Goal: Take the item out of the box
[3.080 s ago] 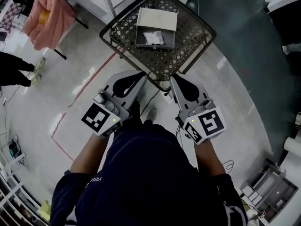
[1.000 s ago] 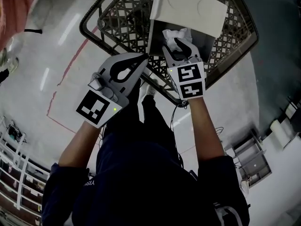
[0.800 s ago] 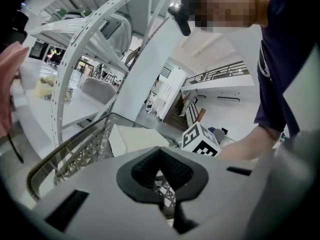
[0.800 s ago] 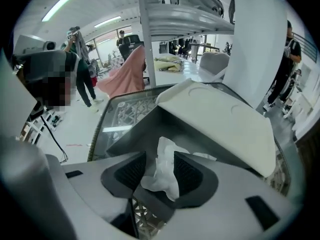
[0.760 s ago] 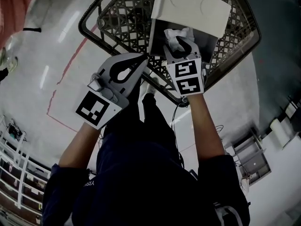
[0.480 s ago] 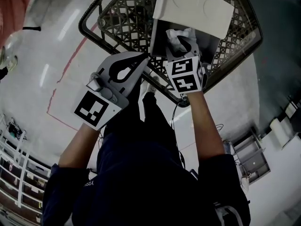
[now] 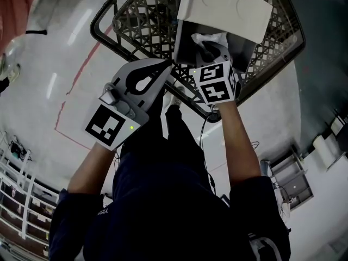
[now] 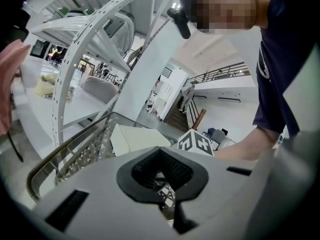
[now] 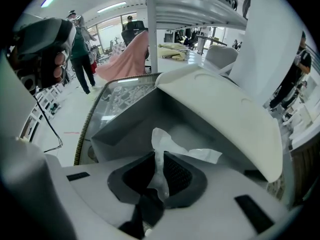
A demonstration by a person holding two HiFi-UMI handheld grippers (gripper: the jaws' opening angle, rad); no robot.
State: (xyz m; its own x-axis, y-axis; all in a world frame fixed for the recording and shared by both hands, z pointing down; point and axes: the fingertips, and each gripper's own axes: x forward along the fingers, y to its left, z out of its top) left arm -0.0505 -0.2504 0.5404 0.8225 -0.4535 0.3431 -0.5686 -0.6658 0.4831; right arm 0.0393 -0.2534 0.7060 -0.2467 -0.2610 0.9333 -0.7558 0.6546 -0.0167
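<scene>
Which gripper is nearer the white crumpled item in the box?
Right. The right gripper is down in the box, its jaws just closed on the white item; the left gripper hangs outside the box, at the mesh table's edge.

Item [image 7: 210, 38] in box [image 7: 184, 43] on table [image 7: 140, 16]

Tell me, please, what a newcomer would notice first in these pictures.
The right hand-held gripper reaches into the open box on the lattice table; its jaws have just been closing and now pinch a crumpled white wrapper between them. The left hand-held gripper hangs shut and empty at the table's near edge.
</scene>
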